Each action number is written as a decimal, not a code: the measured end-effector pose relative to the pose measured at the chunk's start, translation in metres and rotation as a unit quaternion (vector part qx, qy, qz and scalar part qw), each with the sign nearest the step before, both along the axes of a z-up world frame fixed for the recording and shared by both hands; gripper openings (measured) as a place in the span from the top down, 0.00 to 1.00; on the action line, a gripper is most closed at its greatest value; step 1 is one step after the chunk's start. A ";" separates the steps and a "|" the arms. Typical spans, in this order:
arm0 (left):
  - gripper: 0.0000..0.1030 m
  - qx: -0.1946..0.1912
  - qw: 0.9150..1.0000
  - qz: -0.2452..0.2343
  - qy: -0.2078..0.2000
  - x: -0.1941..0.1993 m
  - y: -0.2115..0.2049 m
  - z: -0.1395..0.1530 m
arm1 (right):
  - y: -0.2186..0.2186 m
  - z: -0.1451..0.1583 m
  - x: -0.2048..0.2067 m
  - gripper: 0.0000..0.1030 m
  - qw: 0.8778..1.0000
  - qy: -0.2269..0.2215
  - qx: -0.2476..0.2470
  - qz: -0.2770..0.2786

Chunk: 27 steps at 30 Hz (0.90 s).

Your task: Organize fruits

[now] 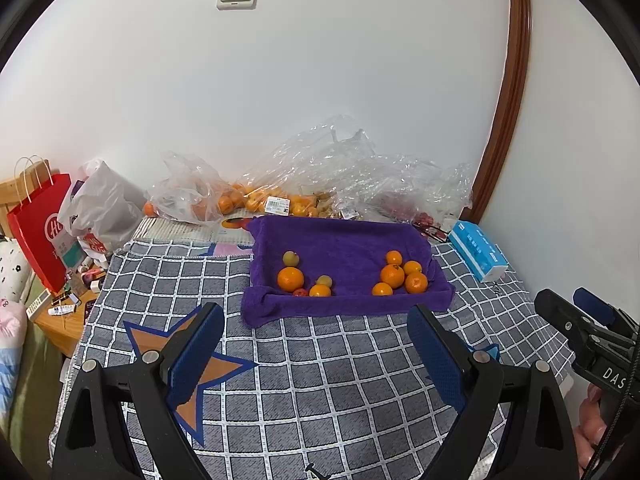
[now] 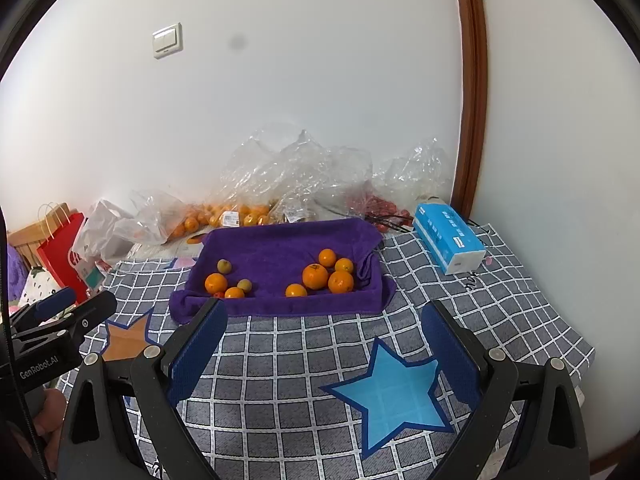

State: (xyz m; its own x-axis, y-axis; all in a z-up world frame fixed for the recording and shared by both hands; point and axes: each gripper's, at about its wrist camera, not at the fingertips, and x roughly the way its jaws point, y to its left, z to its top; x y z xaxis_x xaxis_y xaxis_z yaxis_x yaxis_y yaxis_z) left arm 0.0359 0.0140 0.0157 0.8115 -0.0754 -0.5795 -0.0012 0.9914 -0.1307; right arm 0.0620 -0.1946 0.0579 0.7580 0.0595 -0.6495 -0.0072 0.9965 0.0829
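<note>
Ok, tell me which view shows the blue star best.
The right wrist view. The blue star lies whole on the checked cloth between the open right tool's fingers. The left wrist view shows only a sliver of it, mostly hidden behind one left tool finger.

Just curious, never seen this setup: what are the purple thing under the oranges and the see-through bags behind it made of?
Purple cloth: looks like terry towel, matte and fuzzy, slumping in soft folds at its edges. Bags: thin clear plastic film, glossy, crinkled with bright glints.
</note>
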 end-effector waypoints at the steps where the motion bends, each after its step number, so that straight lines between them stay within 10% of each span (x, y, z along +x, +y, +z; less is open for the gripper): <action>1: 0.10 0.000 1.000 0.000 -0.001 0.000 0.000 0.000 | 0.000 0.000 0.000 0.06 1.000 0.000 0.000 0.000; 27: 0.09 -0.001 1.000 0.002 -0.003 -0.002 0.001 0.001 | 0.000 0.002 0.000 0.06 1.000 0.000 0.000 0.002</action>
State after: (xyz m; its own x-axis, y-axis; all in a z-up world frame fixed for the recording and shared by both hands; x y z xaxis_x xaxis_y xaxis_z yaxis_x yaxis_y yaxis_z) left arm 0.0338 0.0149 0.0167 0.8157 -0.0735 -0.5738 -0.0035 0.9913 -0.1319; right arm 0.0620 -0.1945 0.0596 0.7584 0.0626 -0.6487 -0.0109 0.9965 0.0834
